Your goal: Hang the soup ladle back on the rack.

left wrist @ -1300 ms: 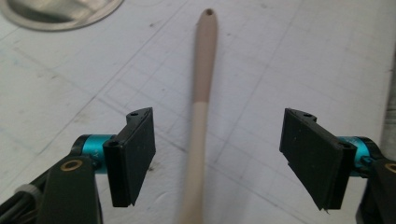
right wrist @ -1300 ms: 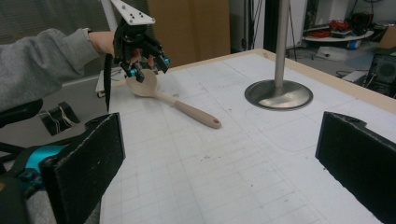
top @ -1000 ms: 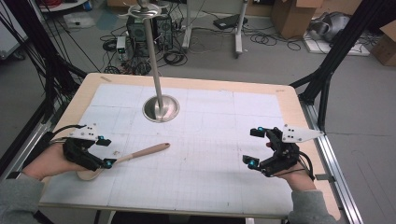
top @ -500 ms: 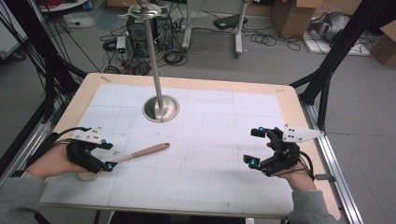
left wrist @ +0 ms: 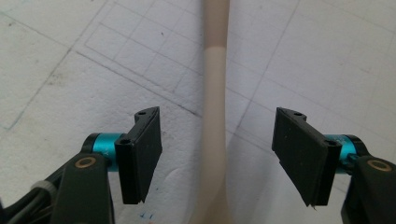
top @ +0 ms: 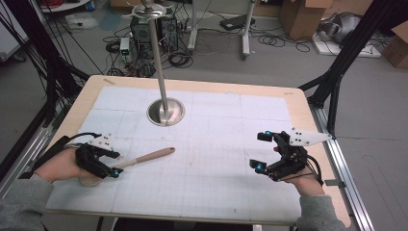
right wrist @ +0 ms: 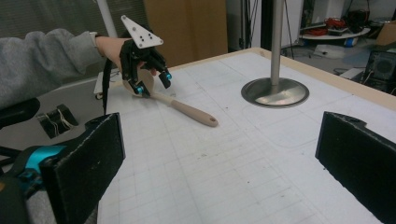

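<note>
Left gripper [left wrist: 218,154] open astride wooden spoon [top: 139,159] handle at frame's lower left; light, stiff, best pinched mid-handle

My left gripper [top: 109,163] is black with turquoise collars behind its jaw pads and a pale grey plate on top; my right gripper [top: 262,151] wears the same black, turquoise and grey. The spoon [top: 144,158] between my left jaws has a light tan wooden handle and a paler cream neck. The table [top: 207,86] has a light wood rim around a white mat [top: 216,144] ruled with a faint grey grid. The stand [top: 166,111] is shiny silver metal. My sleeves [top: 21,204] are grey.
</note>
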`<state>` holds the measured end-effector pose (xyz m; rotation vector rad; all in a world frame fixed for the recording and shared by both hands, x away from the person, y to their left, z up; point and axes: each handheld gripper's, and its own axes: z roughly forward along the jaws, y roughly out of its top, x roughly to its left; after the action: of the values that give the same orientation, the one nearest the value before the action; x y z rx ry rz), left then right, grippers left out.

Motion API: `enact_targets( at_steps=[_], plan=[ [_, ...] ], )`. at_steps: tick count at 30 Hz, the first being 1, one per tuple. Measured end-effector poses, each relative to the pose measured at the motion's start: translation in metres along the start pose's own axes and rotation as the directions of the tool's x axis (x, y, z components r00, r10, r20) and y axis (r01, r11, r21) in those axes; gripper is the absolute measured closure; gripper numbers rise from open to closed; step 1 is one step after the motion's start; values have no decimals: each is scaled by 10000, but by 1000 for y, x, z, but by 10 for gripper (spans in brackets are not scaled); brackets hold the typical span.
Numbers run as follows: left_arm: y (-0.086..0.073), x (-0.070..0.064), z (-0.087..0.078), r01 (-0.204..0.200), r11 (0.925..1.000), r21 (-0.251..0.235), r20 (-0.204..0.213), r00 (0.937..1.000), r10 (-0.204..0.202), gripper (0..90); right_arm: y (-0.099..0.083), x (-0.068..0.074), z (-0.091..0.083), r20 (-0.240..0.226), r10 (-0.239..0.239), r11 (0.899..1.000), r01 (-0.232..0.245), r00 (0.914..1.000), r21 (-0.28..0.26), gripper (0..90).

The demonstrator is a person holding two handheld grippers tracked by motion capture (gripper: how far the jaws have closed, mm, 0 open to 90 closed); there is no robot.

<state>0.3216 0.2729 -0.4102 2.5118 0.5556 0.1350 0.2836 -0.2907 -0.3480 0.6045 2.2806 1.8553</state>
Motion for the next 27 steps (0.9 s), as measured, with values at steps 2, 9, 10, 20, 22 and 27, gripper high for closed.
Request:
enact_targets(
  at_steps=[2, 9, 10, 20, 22, 27],
  plan=[
    [0, 1, 2, 24, 9998, 190, -6, 10000, -24, 364, 0, 1, 0, 6, -16, 10000, 16, 10000, 7, 0],
    [4, 4, 7, 29, 9960, 895, -15, 10000, -28, 450, 0, 1, -1, -4, -19, 10000, 19, 10000, 17, 0],
    [5, 3, 9, 126, 9956, 933, -16, 9999, -125, 461, 0, 1, -1, 1, 26, 10000, -26, 10000, 23, 0],
    [5, 6, 12, 142, 9901, 1395, -56, 9999, -135, 570, 0, 1, -1, -4, -14, 10000, 14, 10000, 6, 1],
    [5, 6, 12, 109, 9901, 1397, -80, 9999, -98, 600, 0, 1, -1, -10, 2, 10000, -2, 10000, -1, 1],
    [7, 5, 12, -163, 9905, 1364, 120, 9998, 149, 688, 0, 1, 0, 22, 23, 10000, -23, 10000, -6, 1]
  ],
)
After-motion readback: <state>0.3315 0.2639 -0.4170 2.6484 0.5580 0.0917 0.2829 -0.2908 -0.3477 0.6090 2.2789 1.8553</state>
